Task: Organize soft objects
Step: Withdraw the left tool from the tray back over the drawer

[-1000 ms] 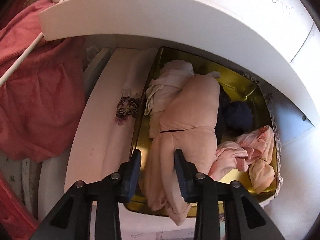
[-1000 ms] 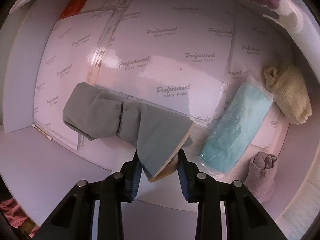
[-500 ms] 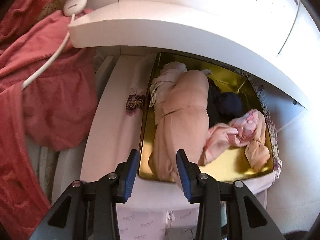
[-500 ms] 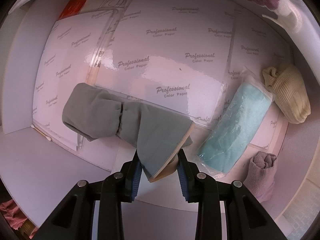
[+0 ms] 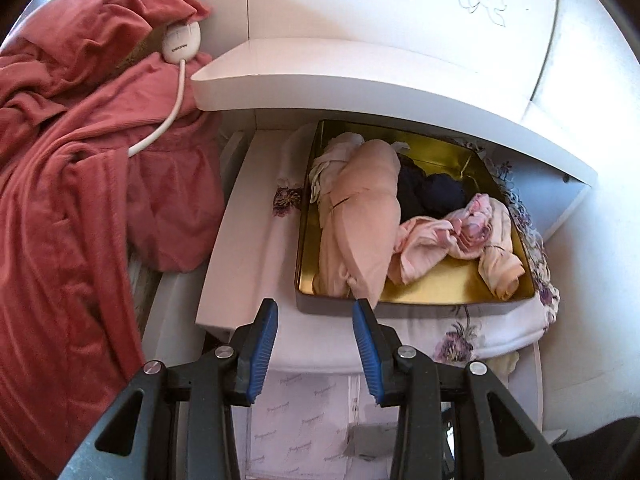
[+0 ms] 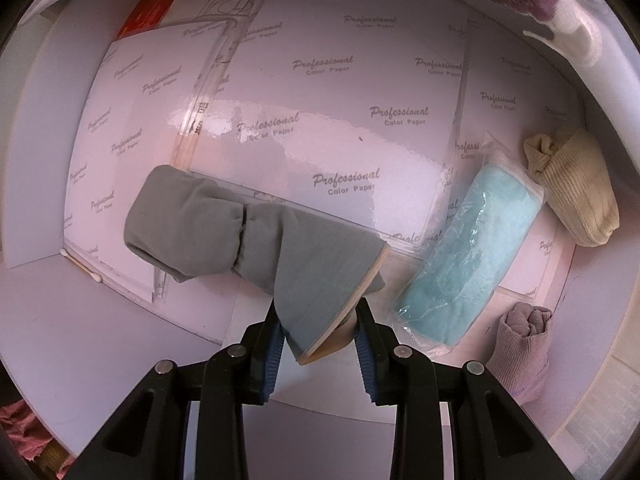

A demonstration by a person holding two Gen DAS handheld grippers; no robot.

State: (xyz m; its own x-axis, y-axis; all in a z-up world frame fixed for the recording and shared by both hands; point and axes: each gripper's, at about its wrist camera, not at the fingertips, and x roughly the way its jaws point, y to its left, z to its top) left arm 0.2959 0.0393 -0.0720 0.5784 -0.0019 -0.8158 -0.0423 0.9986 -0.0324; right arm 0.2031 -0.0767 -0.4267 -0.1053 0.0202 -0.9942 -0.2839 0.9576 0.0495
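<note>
In the left wrist view a gold tin (image 5: 436,288) on a white shelf holds a peach stocking roll (image 5: 366,216), a white cloth, a dark navy item (image 5: 432,192) and a crumpled pink garment (image 5: 456,232). My left gripper (image 5: 314,320) hovers just in front of the tin's near rim, open, with nothing between its blue pads. In the right wrist view my right gripper (image 6: 320,322) points down and is shut on the flat end of a grey rolled sock (image 6: 248,240), which hangs over glossy white paper packs (image 6: 340,120).
A red robe (image 5: 80,180) and a white corded device (image 5: 181,42) lie left of the shelf. A floral cloth (image 5: 480,332) sits under the tin. On the papers lie a bagged teal cloth (image 6: 472,252), a cream sock roll (image 6: 576,192) and a mauve sock roll (image 6: 520,344).
My left gripper drew back from the peach stocking in the tin, which now lies free, and its jaws stand slightly wider. The right gripper and grey sock have not moved.
</note>
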